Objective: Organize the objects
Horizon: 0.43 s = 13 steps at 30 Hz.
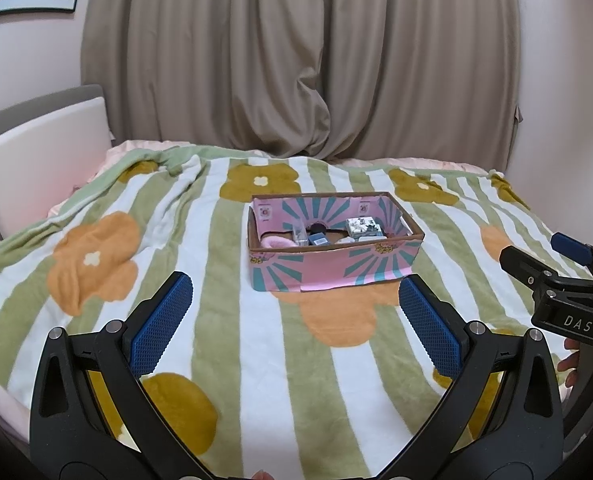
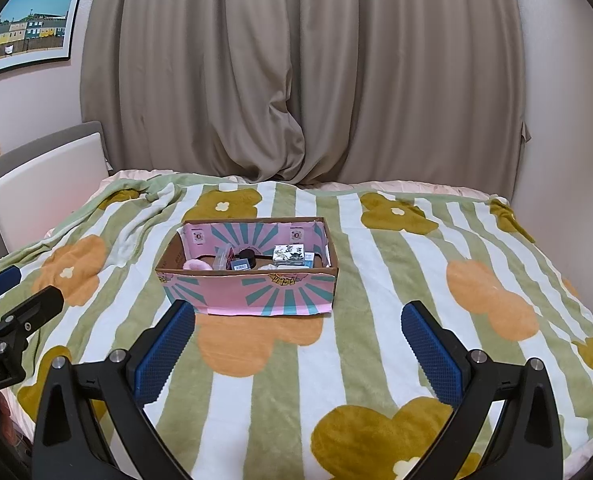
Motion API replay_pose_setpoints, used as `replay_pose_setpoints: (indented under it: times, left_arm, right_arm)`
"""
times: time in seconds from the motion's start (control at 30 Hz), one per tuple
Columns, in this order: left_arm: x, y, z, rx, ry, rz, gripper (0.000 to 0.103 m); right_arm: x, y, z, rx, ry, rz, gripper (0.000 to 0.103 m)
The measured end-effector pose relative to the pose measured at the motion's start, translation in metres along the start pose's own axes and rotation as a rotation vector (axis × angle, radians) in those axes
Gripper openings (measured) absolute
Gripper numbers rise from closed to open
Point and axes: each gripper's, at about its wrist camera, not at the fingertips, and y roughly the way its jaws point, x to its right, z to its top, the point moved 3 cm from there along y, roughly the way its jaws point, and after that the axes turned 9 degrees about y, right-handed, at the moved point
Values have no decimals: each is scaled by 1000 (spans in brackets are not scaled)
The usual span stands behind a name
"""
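A pink and teal cardboard box (image 1: 336,272) (image 2: 256,292) stands open on the flowered blanket (image 1: 224,360) (image 2: 356,360) in the middle of the bed. Inside it lie a pink fluffy item (image 1: 277,242) (image 2: 196,266), a dark jar (image 2: 247,258), a blue-labelled box (image 1: 319,239) and a small patterned white box (image 1: 362,225) (image 2: 290,252). My left gripper (image 1: 296,304) is open and empty, just short of the box. My right gripper (image 2: 298,332) is open and empty, in front of the box. It also shows at the right edge of the left wrist view.
Grey-brown curtains (image 2: 296,80) hang behind the bed. A white padded headboard (image 1: 44,160) is at the left, with a framed picture (image 2: 28,28) on the wall above it. A wall stands to the right.
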Motion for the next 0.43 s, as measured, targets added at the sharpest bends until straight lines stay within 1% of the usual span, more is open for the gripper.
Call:
replay_pose_setpoints:
  times: [0.13,0.23,0.37,0.43]
  left_arm:
    - [1,-4,2,28,8,1,103]
    - [7,-3,4,30,40,33,103]
    - [8,-4,3,50,25,9,103]
    - [8,-3,2,50,20,13,103]
  right_arm:
    - [1,1,0,-4,0,0,103]
    - [3,3,-2,-9,2,-4,103]
    - [5,6,-4,-16,6,-3,103]
    - [5,7,-4,-18,4,-5,103]
